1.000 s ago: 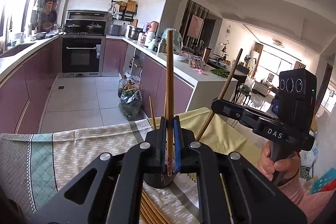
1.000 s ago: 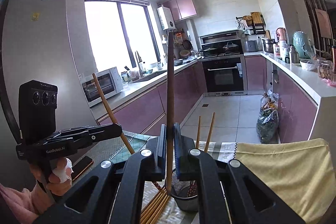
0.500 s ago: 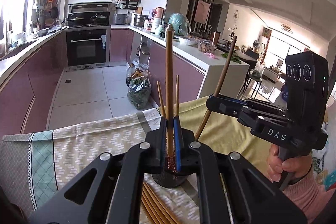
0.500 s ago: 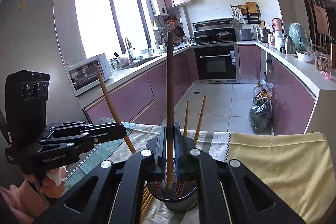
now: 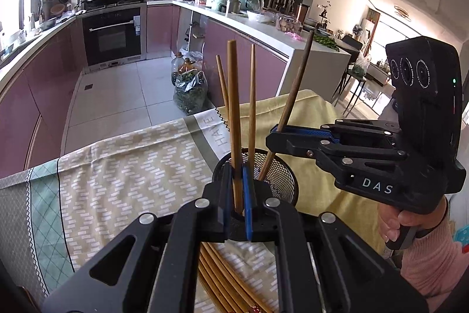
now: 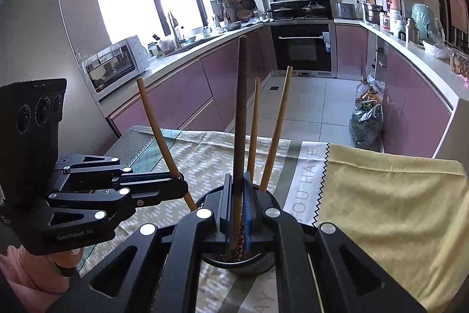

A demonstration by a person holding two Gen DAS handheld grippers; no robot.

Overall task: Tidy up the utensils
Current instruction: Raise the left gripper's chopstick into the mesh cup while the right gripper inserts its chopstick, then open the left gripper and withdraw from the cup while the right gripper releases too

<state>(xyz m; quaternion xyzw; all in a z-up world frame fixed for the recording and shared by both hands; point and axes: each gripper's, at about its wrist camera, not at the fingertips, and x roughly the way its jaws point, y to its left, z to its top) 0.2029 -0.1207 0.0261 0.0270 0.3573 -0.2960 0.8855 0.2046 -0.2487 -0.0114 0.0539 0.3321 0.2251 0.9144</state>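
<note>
Left wrist view: both grippers tilt downward over the mesh holder [image 5: 283, 181], jaws each clamping one chopstick.

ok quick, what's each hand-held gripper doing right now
Left hand-held gripper: shut on a light chopstick.
Right hand-held gripper: shut on a dark chopstick.

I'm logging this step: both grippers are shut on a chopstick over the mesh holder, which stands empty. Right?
Not quite. The mesh holder is not empty: two chopsticks already stand in it, as the left wrist view shows. The left gripper and right gripper each clamp one.
</note>
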